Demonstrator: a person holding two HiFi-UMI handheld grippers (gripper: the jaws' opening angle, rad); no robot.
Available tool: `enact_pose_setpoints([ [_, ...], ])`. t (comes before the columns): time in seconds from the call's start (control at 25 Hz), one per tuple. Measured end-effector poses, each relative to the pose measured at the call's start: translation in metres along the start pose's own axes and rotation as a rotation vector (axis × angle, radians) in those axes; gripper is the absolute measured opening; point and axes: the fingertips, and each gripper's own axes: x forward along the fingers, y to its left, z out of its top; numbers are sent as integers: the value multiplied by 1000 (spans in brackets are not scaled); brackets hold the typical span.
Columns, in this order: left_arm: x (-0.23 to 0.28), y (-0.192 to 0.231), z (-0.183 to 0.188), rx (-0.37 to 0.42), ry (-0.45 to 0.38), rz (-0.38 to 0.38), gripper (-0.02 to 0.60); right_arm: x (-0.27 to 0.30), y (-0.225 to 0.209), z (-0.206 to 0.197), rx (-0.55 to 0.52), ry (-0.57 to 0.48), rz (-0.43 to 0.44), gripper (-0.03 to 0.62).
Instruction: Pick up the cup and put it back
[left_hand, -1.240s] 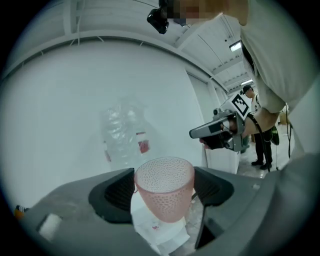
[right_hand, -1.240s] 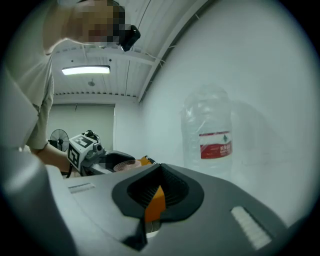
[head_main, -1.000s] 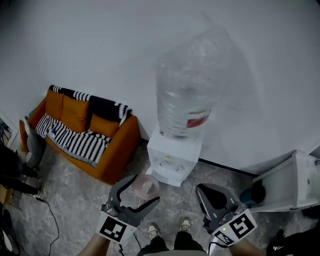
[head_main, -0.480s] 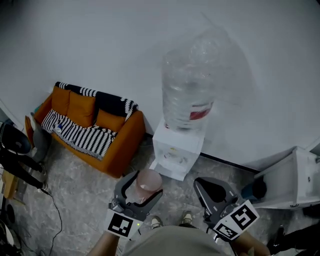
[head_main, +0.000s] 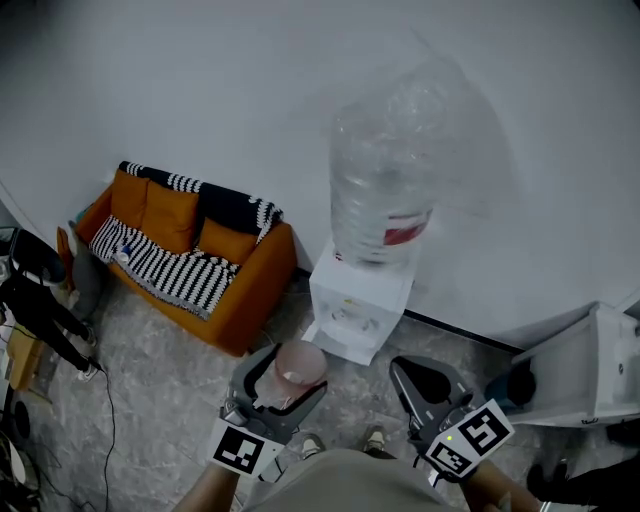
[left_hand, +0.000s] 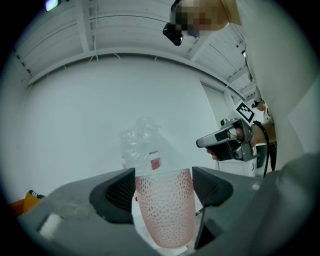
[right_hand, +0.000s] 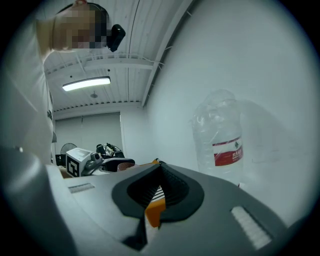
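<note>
An orange sofa (head_main: 200, 255) stands left of a white water dispenser (head_main: 358, 305) topped by a large clear bottle (head_main: 385, 170). Your right gripper (head_main: 425, 380) is clenched on nothing. Your left gripper (left_hand: 163, 185) grasps the pink dimpled cup (head_main: 297, 368) upright in the air, just before the dispenser's front edge. Set it down level and release only once it is seated. Only the head view shows the dispenser's base. Only the left gripper view shows both pads against the cup.

The cup's (left_hand: 165, 207) base was hidden behind the left gripper's (left_hand: 164, 184) body, and the cup covered the lower part of the water bottle (left_hand: 142, 147). Only an orange sliver of the sofa (right_hand: 154, 212) showed past the right gripper's (right_hand: 160, 170) meeting jaws.
</note>
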Motion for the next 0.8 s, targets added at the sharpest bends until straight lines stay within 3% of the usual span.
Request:
enact_pose_setpoints([
  [0.52, 35, 1, 9, -24, -47, -11, 371, 5, -41, -4, 18, 13, -28, 3],
  [0.8, 73, 32, 1, -55, -113, 19, 371, 28, -62, -18, 27, 31, -34, 3],
])
